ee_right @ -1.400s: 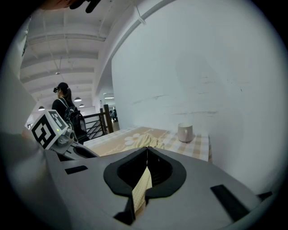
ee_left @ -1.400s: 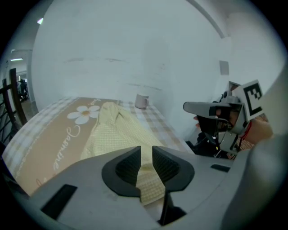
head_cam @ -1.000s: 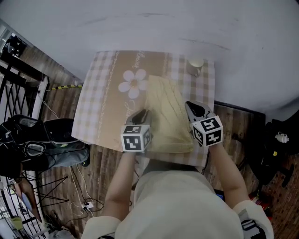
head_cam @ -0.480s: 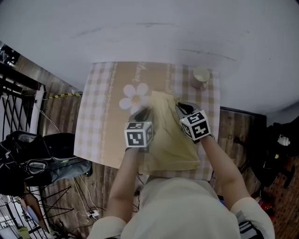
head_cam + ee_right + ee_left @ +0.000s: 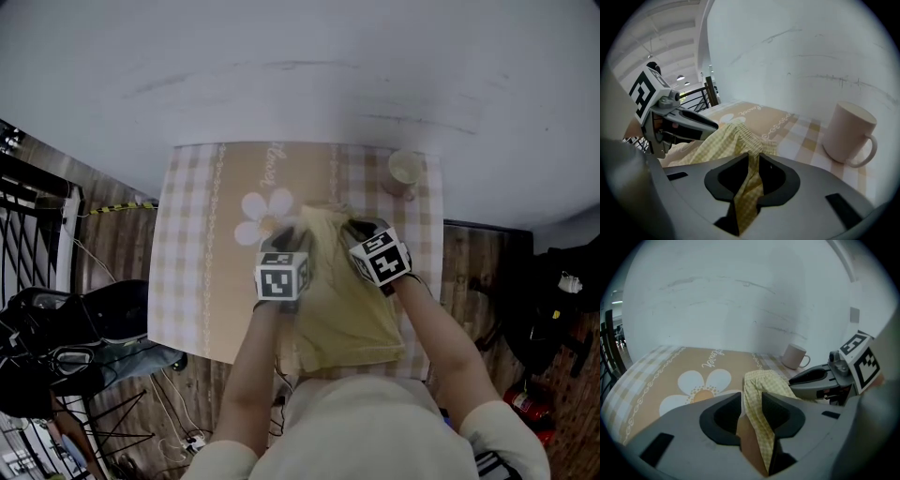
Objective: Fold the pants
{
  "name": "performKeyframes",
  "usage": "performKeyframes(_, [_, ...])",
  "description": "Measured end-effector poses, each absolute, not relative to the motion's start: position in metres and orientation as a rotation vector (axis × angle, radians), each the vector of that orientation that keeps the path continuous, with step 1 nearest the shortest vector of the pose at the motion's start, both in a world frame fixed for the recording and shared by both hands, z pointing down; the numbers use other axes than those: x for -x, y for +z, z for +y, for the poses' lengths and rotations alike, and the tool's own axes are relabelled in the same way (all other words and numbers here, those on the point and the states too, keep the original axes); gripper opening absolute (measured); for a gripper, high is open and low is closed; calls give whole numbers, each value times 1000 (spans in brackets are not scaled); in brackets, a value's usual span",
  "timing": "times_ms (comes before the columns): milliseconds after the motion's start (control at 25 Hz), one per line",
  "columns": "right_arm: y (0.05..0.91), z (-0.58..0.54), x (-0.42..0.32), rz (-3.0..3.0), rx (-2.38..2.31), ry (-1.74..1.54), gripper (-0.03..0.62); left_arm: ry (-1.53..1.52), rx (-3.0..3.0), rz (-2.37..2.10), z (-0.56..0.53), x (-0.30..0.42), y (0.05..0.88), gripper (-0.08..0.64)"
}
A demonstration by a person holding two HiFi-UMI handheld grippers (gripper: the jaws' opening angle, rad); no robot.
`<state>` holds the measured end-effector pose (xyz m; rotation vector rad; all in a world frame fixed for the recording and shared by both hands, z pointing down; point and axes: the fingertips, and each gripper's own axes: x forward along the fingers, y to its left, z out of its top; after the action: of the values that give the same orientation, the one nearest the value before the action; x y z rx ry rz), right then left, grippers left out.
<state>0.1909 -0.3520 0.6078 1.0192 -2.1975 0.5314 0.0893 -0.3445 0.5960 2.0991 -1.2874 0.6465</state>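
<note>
The person wears a pale cream top (image 5: 375,427) with short sleeves, and the right sleeve (image 5: 511,436) shows a dark striped patch near its lower edge. The left gripper (image 5: 281,239) and the right gripper (image 5: 354,228) are smooth matte grey mouldings with black scooped pads (image 5: 723,417). Each carries a white marker cube (image 5: 281,281) printed with bold black squares.

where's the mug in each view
Head view: mug at the far right corner of the table.
Left gripper view: right of centre, beyond the pants.
Right gripper view: far right, large.
Shared landmark: the yellow checked pants, nearer than the mug in every view.
</note>
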Motion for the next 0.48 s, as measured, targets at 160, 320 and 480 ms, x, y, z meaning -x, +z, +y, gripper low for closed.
performKeyframes(160, [606, -360, -190, -2199, -1002, 459, 29, 658, -2096, -1279, -359, -91, 602, 115])
performKeyframes(320, [606, -370, -199, -2188, -987, 391, 21, 674, -2109, -1257, -368, -96, 606, 115])
performKeyframes(480, [610, -379, -209, -2142, -970, 340, 20, 725, -2117, -1233, -370, -99, 615, 115])
